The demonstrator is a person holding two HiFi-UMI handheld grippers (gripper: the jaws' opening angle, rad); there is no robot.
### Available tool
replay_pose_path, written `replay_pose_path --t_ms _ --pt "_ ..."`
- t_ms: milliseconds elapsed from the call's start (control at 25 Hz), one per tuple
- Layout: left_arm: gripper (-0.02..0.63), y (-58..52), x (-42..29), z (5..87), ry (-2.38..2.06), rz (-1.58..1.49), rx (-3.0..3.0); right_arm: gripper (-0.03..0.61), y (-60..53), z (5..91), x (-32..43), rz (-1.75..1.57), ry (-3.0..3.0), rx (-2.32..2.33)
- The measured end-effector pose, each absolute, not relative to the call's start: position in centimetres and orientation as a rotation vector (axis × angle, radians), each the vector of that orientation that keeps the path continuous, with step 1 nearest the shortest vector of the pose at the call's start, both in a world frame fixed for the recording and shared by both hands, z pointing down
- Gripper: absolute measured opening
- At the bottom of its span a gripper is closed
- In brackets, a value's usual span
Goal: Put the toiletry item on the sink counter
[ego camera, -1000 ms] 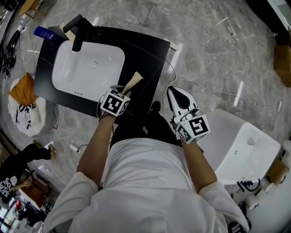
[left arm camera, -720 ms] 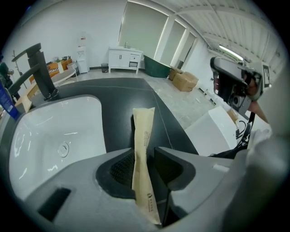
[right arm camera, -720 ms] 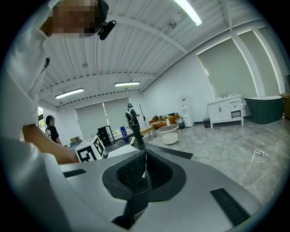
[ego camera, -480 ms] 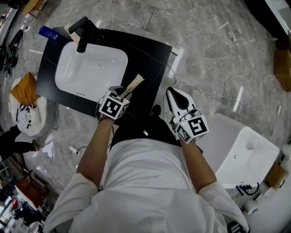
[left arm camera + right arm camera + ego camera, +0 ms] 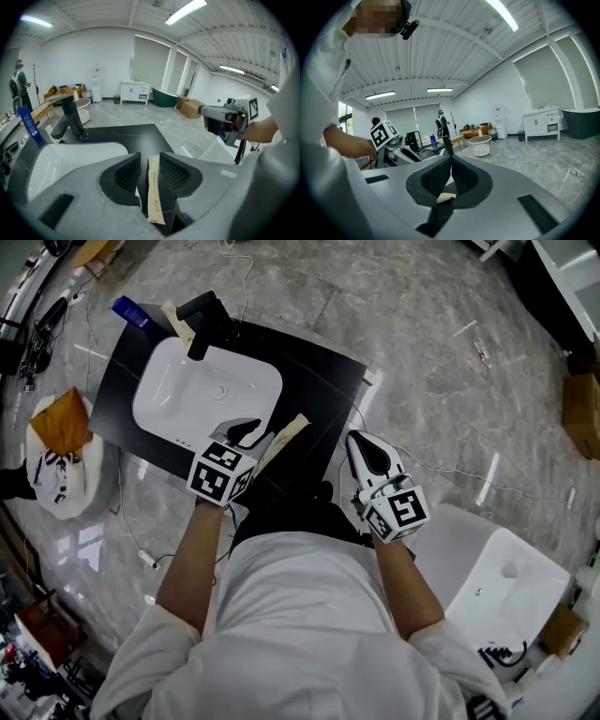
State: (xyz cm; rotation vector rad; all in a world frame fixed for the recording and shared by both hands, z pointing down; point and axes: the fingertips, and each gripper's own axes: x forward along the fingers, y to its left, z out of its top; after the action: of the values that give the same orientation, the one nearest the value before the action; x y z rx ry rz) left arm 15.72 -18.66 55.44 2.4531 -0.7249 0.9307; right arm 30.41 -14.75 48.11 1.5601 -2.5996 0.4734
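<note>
Nearest to us, the right tool (image 5: 449, 161) is hanging clenched off the right side of the surface, with nothing in it that we can make out. The left tool (image 5: 150, 169) is standing released, and the slim beige packet (image 5: 153, 190) is lying lengthwise in the gap. It is leaning toward the right jaw without being squeezed.

From above, the packet seems to be resting on the black surface (image 5: 319, 381), just right of the white basin (image 5: 206, 395) and close to the near edge. So we are judging the step in hand to be the let-go.

To finish it well, we are thinking the left tool should back straight out along the packet's length. The jaws should stay wide, so that neither drags the packet toward the near edge or the basin.

Small dark print is showing at the packet's near end, too fine to read. Farther off, past the black tap (image 5: 208, 320), a blue bottle (image 5: 129, 311) is standing, its label unreadable.
</note>
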Motion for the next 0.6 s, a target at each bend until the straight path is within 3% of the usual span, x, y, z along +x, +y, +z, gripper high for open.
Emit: replay_pose_path --t_ms 280,600 --pt "0.115 -19.1 14.4 47.0 -0.816 0.554 2.553 0.015 -16.0 43.6 30.4 0.353 -2.669 1.562" --pt "0.038 -18.1 10.8 39.1 -0.95 0.065 2.636 0.015 -16.1 39.3 30.3 0.251 -2.738 1.549"
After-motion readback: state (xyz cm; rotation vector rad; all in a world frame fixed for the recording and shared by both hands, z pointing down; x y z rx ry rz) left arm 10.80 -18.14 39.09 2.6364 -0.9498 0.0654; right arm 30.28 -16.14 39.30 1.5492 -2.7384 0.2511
